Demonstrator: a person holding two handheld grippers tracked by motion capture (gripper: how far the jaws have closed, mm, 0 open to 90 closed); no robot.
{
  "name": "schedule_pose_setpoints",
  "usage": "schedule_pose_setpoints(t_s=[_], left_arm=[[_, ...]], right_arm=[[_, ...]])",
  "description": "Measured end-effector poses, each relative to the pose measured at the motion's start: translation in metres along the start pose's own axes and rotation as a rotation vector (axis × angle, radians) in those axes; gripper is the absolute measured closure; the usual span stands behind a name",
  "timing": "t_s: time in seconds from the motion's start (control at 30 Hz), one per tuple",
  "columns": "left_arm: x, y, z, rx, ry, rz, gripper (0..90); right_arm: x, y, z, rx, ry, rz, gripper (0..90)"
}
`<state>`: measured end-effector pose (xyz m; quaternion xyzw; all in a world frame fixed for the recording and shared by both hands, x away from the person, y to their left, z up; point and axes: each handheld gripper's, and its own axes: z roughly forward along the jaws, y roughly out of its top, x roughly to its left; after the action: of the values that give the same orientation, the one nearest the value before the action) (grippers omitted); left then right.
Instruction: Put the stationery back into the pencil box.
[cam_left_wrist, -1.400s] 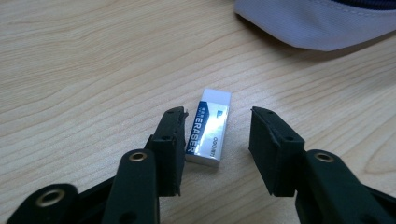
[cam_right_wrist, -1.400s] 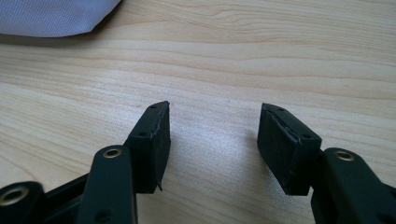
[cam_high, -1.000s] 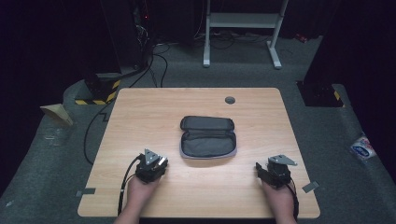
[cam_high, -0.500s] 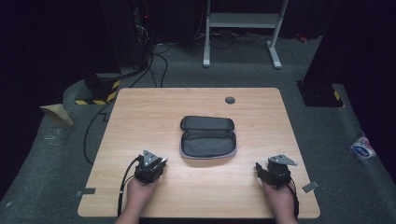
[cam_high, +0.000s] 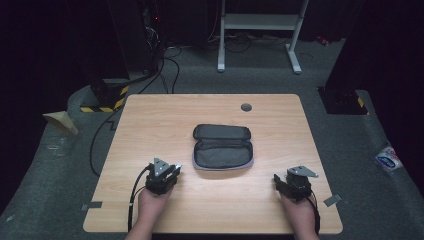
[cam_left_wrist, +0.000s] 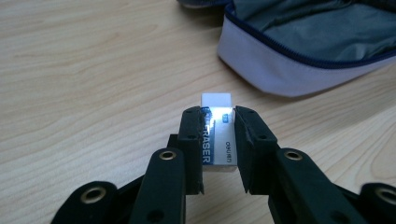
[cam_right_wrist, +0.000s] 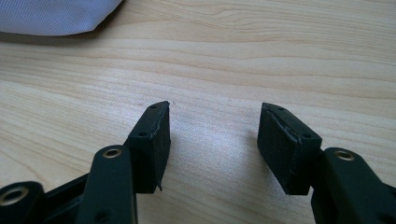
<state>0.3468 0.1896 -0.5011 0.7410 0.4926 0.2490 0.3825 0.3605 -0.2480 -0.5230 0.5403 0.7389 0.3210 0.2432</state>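
Eraser (cam_left_wrist: 217, 133), a small white block in a printed paper sleeve, sits pinched across its long sides between the jaws of the left gripper (cam_left_wrist: 217, 122), at the near left of the wooden table (cam_high: 150, 120), just short of the open pencil case (cam_high: 222, 147); judged light, firm, slightly compressible; sleeve may slide, so grip mid-body; right gripper (cam_right_wrist: 212, 130) jaws spread, holding nothing.

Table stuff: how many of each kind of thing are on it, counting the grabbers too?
Black two-jaw grippers: 2, left gripper and right gripper
Open grey fabric pencil case with blue zip: 1
White eraser in a blue-and-white sleeve: 1
Total: 4
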Motion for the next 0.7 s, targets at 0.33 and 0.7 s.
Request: schedule_pose_setpoints(t_s=[0.33, 0.7], left_arm=[[-0.011, 0.023, -0.003, -0.044, -0.015, -0.013, 73.0], [-0.024, 0.044, -0.001, -0.063, -0.043, -0.017, 73.0]], right_arm=[[0.000, 0.000, 0.000, 0.000, -0.001, -0.006, 43.9], [0.000, 0.000, 0.000, 0.000, -0.001, -0.006, 43.9]])
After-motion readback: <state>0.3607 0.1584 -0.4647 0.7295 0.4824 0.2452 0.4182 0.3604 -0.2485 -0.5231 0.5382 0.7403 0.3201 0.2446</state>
